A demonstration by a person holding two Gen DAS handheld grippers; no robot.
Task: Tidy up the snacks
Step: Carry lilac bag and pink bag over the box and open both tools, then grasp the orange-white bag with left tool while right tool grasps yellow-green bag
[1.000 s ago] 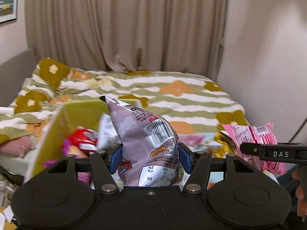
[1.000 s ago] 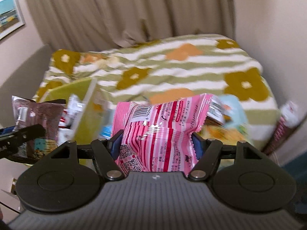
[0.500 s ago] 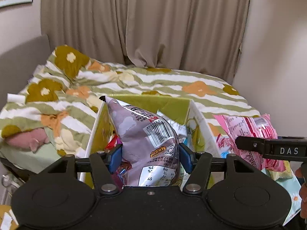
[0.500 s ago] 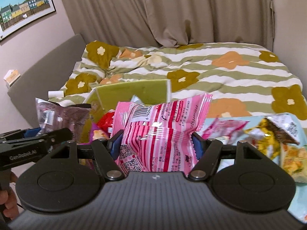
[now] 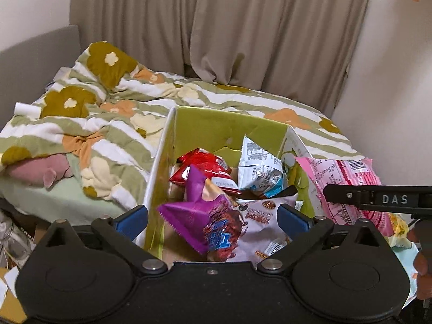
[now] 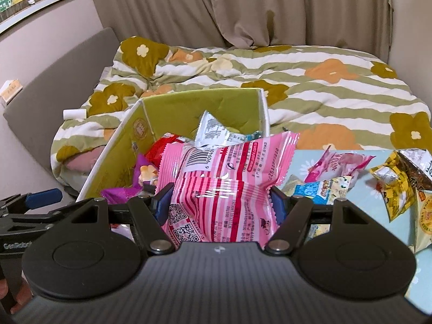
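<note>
A green cardboard box (image 5: 226,127) stands before the bed and holds several snack packets: a red one (image 5: 199,167), a white-blue one (image 5: 259,167), a purple one (image 5: 205,218) and the pale mauve bag (image 5: 264,224). My left gripper (image 5: 213,218) is open and empty just above the box's near end. My right gripper (image 6: 220,202) is shut on a pink striped packet (image 6: 224,186), held at the box's right edge; it also shows in the left wrist view (image 5: 348,172). The box shows in the right wrist view (image 6: 189,105).
Several loose snack packets lie on a light blue cloth (image 6: 364,178) right of the box, among them a yellow one (image 6: 394,186) and a pink one (image 6: 337,164). A flowered duvet (image 6: 324,94) covers the bed behind. Curtains and walls close the back.
My left gripper opened and the mauve bag dropped into the box. Both grippers moved in over the box, the right one carrying the pink packet.
</note>
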